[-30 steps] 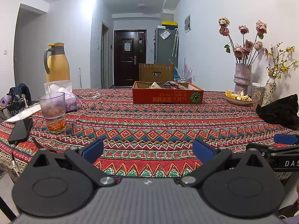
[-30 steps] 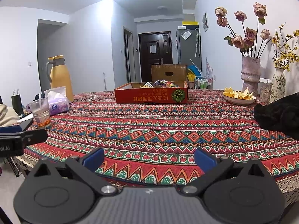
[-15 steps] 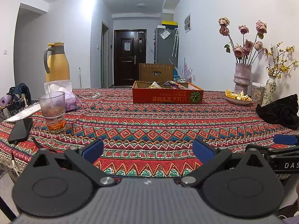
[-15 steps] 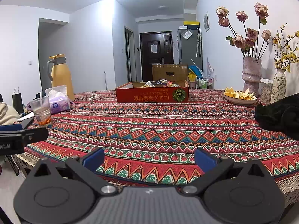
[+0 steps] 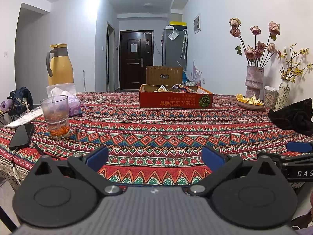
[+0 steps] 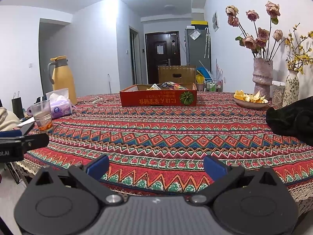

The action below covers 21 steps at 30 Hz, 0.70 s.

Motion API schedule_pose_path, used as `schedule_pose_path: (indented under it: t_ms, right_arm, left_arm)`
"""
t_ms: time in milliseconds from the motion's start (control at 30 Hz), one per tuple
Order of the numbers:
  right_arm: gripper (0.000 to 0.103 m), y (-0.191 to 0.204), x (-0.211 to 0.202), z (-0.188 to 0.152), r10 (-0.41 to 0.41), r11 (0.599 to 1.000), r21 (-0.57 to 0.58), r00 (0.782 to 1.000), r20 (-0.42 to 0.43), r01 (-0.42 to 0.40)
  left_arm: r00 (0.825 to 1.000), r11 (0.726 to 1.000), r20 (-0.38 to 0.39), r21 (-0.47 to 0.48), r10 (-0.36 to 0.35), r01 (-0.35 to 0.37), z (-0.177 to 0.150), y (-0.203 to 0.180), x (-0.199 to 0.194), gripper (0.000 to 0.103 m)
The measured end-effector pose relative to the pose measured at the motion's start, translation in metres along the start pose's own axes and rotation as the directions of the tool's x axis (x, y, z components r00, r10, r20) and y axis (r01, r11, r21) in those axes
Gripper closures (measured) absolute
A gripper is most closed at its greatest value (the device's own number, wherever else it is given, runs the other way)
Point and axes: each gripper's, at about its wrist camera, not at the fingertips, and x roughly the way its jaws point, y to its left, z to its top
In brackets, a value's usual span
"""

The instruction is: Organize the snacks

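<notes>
A red box (image 5: 176, 100) sits on the red zigzag-patterned tablecloth (image 5: 156, 129), near a yellow jug (image 5: 59, 64).

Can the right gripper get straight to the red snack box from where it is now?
Probably yes. The right gripper is open and empty at the table's near edge, and only bare tablecloth lies between it and the red box, which sits far across the table.

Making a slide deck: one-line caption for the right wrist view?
Open right gripper at the table edge, facing a red snack box across the patterned tablecloth.
</notes>
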Motion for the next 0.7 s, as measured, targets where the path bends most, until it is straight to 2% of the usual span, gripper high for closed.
schedule_pose_path:
  t_ms: [700]
  right_arm:
    - [0.000,0.0016,-0.0006,0.0001,0.000,1.000,-0.007,1.000,0.005,0.000]
  left_arm:
    - [1.000,1.000,0.003,0.003,0.003,-0.003,0.0005,0.0003,0.0001,0.000]
